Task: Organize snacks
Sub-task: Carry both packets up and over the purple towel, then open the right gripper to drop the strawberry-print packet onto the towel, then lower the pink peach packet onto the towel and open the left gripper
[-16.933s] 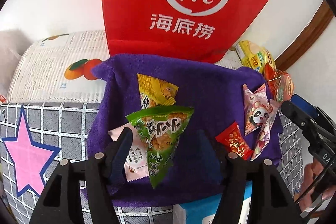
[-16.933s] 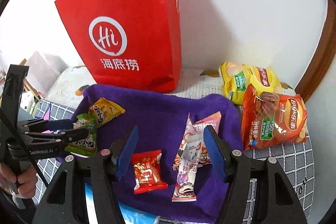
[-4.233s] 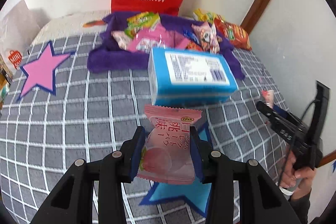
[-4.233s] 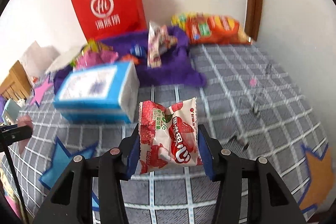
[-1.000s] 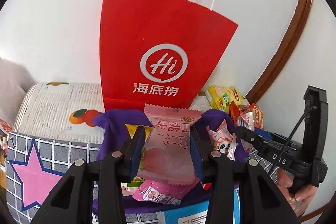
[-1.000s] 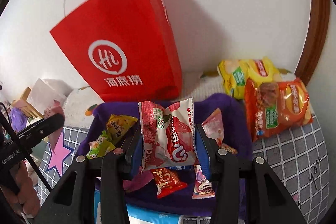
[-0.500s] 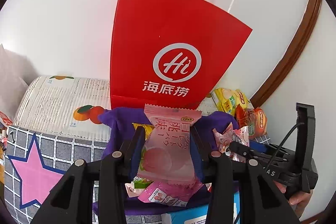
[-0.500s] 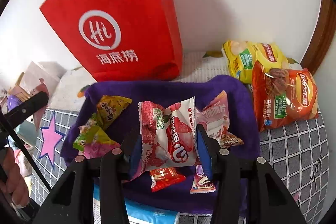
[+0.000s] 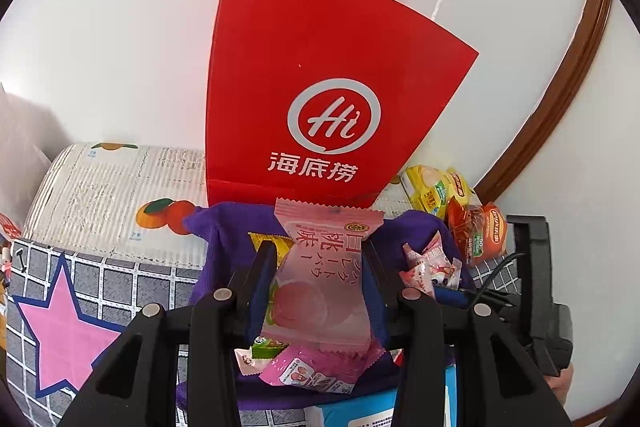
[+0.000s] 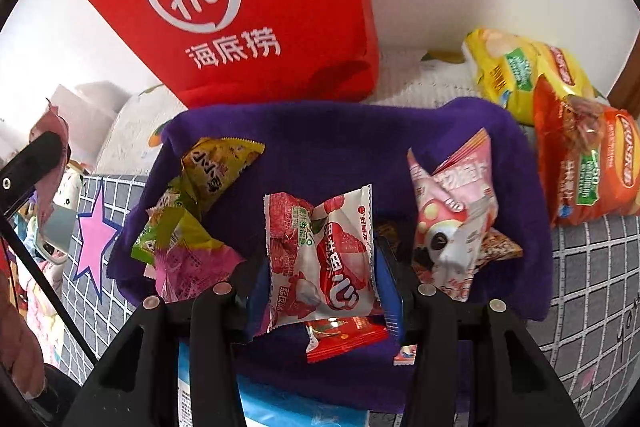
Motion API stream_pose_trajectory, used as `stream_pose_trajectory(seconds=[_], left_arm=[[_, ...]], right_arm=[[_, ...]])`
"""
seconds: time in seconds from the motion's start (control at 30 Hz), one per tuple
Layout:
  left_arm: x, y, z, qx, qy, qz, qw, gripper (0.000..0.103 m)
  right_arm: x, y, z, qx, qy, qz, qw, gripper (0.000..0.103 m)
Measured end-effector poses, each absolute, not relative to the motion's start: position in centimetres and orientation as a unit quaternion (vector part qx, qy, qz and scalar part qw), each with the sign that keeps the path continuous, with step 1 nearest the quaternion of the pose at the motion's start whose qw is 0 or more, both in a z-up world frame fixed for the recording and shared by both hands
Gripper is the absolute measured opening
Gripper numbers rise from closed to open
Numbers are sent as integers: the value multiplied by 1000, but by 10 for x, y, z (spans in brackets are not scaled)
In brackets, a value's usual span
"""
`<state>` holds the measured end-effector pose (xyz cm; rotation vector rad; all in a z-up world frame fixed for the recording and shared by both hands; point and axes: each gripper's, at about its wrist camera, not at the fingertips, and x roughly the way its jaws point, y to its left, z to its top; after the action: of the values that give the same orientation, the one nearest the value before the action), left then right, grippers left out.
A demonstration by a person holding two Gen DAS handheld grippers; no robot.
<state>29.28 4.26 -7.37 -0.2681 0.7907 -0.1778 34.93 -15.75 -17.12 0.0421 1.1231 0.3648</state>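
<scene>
Pink peach snack packet (image 9: pixel 320 283) upright between the two blue pads of the left claw (image 9: pixel 320 291), gripped at its sides, its top edge poking above the fingertips and overlapping the foot of the red paper bag (image 9: pixel 320 87) in view. Red-and-white strawberry snack packet (image 10: pixel 320 259) pinched likewise in the right claw (image 10: pixel 322 275), pads pressed on both side edges, hanging over the purple cloth (image 10: pixel 328 139). On that cloth, left of the right claw: a yellow packet (image 10: pixel 218 163), a green packet (image 10: pixel 168 231) and a pink packet (image 10: pixel 188 267); to its right, a pink panda packet (image 10: pixel 452 211); just under the held packet, a small red packet (image 10: pixel 344 339), partly covered. Beyond the cloth's right edge, a yellow chip bag (image 10: pixel 520 71) and an orange chip bag (image 10: pixel 588 163), touching each other. Blue box (image 10: pixel 280 407) cut off at the bottom edge, mostly hidden behind the claw frame. Grey checked surface (image 10: pixel 592 279) with a pink star (image 10: pixel 94 239) visible around the cloth. Right claw body in the left wrist view only partly seen at the right edge, its tips hidden. Small print on most packets too fine to read.
</scene>
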Motion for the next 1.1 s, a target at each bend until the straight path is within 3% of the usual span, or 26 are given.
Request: stream_pose_trajectory(seconds=[0.43, 0.83, 1.1], left_arm=[[293, 32, -76, -119, 391, -93, 908, 39], [293, 32, -76, -115, 393, -92, 908, 39], [293, 31, -76, -113, 392, -93, 908, 39]], right_arm=[[351, -144, -187, -7, 546, 175, 819, 56], [351, -145, -186, 2, 545, 177, 819, 74], [344, -154, -166, 17, 519, 180, 835, 75]])
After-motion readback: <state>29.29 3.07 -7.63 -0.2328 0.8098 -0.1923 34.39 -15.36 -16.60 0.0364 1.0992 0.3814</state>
